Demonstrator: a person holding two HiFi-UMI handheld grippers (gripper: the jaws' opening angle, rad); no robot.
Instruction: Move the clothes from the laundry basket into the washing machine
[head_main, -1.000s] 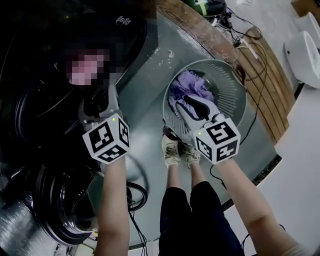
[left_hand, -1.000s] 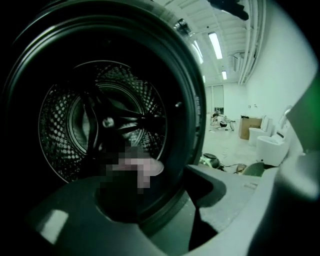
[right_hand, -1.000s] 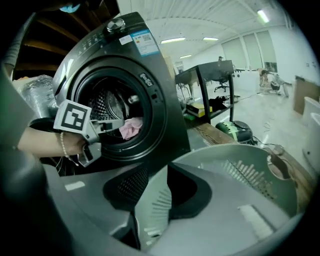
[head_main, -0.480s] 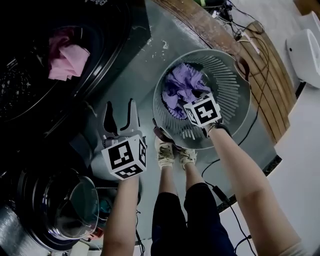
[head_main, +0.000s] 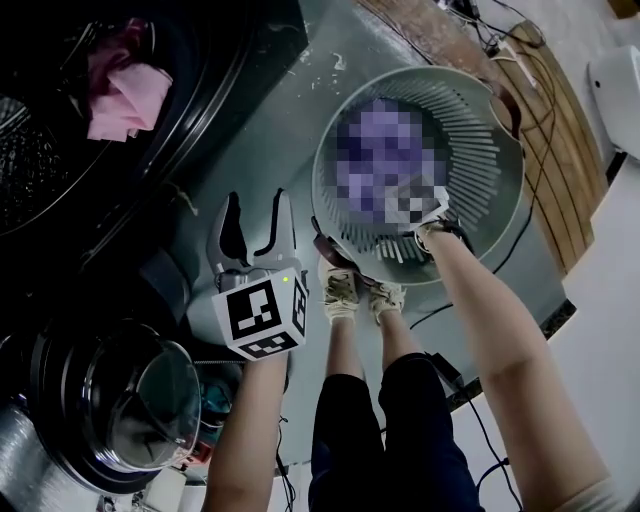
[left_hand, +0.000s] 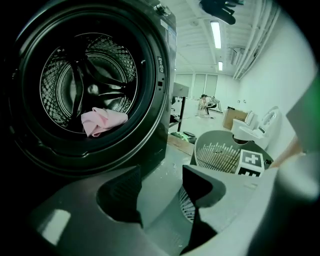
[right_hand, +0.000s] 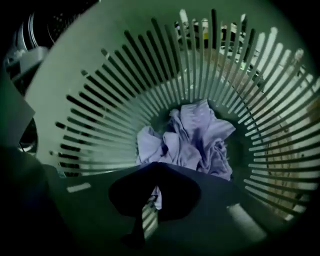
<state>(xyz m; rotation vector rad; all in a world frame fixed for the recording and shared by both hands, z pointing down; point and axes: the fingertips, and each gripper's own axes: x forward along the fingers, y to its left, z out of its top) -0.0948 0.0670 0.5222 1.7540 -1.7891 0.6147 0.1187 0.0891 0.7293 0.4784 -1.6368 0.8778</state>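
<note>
Lilac cloth (right_hand: 192, 135) lies crumpled in the basket (right_hand: 100, 100), one fold pinched by the right gripper (right_hand: 152, 175), whose jaws just closed. The left gripper (left_hand: 160, 182) gapes wide, empty.

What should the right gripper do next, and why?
Probably lift straight up out of the laundry basket. The right gripper has just closed its jaws down inside it, with a fold of the purple garment seemingly pinched between them, and the washing machine drum stands open, a pink cloth already inside.

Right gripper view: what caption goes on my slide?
Right gripper, jaws just closed, pinches purple clothes in the laundry basket.
</note>
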